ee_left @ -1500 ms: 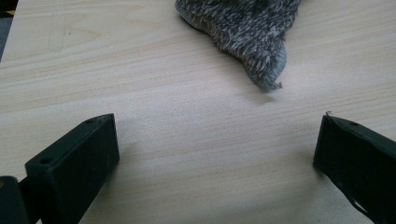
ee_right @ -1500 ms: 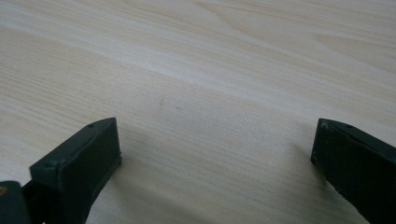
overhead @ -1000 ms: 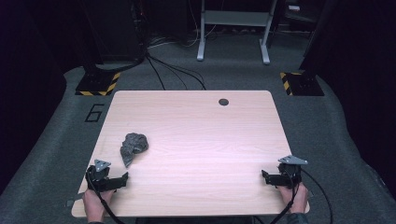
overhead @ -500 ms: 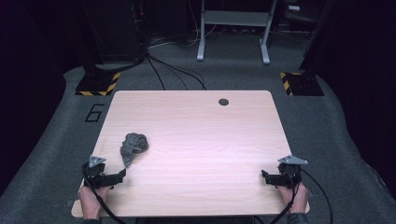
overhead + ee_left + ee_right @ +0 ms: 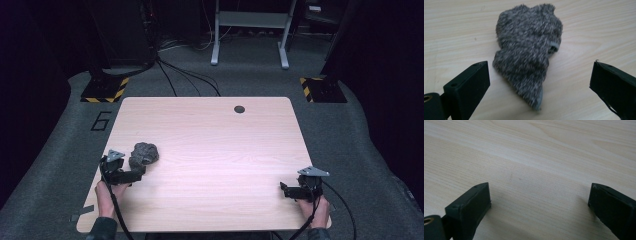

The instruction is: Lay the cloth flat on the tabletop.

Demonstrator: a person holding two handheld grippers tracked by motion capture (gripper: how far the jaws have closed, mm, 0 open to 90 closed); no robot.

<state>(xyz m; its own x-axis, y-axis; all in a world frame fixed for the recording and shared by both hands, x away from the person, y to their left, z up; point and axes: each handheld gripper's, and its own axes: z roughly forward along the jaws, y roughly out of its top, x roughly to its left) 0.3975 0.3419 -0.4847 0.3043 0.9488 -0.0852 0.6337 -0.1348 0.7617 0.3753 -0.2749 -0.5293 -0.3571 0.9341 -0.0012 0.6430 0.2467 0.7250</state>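
Observation:
A crumpled grey fuzzy sock [image 5: 143,153] lies on the left part of the wooden table [image 5: 210,145]. In the left gripper view the sock [image 5: 529,50] sits just ahead of the wide-apart jaws, its lower tip between them. My left gripper [image 5: 139,171] is open, right beside the sock's near end. My right gripper [image 5: 284,190] rests open near the table's front right corner; its view has bare wood [image 5: 536,170] between the jaws.
A small dark round hole [image 5: 239,109] marks the table's far edge. Beyond the table, cables [image 5: 185,75] run over the grey carpet, with yellow-black striped bases [image 5: 105,90] at both sides and a metal frame [image 5: 250,30] at the back.
My left gripper has moved forward and a little right, up to the sock. The right gripper has stayed put.

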